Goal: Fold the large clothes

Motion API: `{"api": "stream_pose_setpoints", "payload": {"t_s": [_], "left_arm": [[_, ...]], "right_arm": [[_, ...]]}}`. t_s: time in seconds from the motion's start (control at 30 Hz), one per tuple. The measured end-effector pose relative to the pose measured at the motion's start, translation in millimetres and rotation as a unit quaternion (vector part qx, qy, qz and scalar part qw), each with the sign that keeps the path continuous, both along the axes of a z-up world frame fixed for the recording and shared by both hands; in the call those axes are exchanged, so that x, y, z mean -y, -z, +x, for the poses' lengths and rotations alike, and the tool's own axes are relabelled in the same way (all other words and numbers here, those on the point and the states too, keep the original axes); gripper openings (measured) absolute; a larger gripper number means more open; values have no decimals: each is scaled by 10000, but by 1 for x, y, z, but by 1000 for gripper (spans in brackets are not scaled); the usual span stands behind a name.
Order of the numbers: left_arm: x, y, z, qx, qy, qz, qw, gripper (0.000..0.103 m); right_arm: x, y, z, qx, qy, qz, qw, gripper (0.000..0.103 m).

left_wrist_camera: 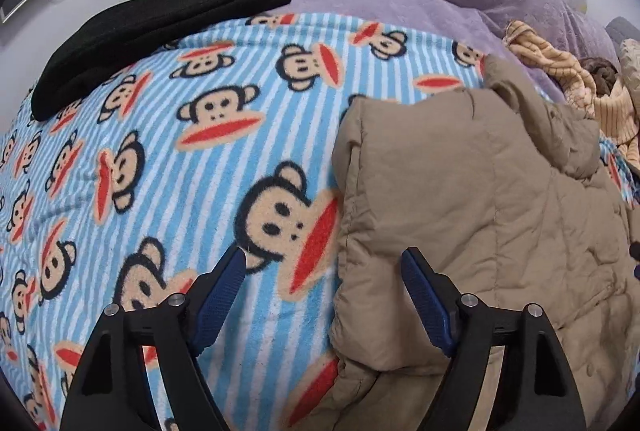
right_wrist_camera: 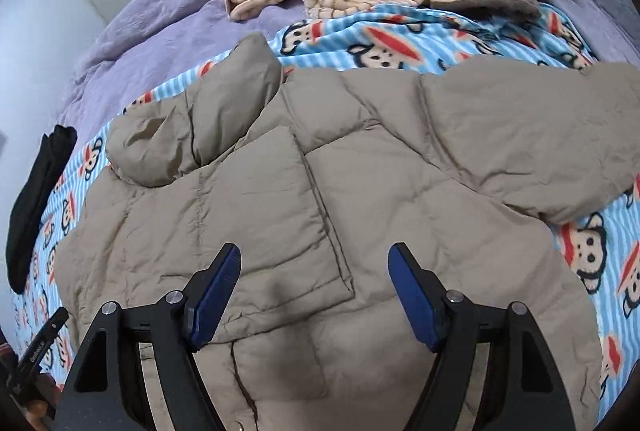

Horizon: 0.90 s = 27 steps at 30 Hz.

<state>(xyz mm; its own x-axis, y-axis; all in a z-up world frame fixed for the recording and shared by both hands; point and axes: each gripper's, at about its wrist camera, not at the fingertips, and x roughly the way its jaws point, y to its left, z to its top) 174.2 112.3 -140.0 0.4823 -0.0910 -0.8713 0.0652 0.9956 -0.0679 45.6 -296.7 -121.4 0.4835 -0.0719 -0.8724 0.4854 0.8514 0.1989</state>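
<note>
The tan jacket (right_wrist_camera: pixel 360 199) lies spread on the striped blanket (left_wrist_camera: pixel 200 159). The left gripper (left_wrist_camera: pixel 324 271) hangs wide open and empty over the jacket's left edge (bare blanket stretches leftward to the black garment (left_wrist_camera: pixel 152 31)). The right gripper (right_wrist_camera: pixel 314 271), equally spread and empty, hovers above the jacket's middle.

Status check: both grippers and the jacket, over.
Left gripper open, empty, at puffer jacket edge. Right gripper open above it. One sleeve folded in, other out. Nothing blocking.
</note>
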Motion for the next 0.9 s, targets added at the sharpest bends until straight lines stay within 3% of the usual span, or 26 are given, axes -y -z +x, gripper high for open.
{"api": "stream_pose_setpoints", "payload": {"t_s": [0.07,0.17,0.27,0.33,0.43,0.57,0.73,0.8,0.9], "left_arm": [[0,-12,8,162,45,-135,9998,81],[15,-18,23,307,305,-70,9990,81],[37,-1,35,217,524,176,9982,81],[46,23,41,16,539,415,9977,81],[45,39,43,-103,435,283,9986,82],[43,43,43,-64,284,454,9985,98],[44,28,41,-128,175,660,9976,98],[50,18,34,-88,303,744,9967,98],[62,9,18,-114,529,799,9953,98]], "right_arm": [[-3,-7,-2,191,-272,108,9994,41],[-27,-5,16,145,-982,12,9951,35],[-47,12,33,-42,-1399,-157,9900,34],[-48,35,43,-384,-1437,-206,9887,34],[-36,52,43,-489,-1293,-38,9904,30],[-16,46,32,-434,-1069,-15,9933,30],[31,36,2,-232,-487,784,9955,36],[53,36,-18,-65,-175,1300,9913,45],[75,35,-46,63,235,1663,9858,54]]}}
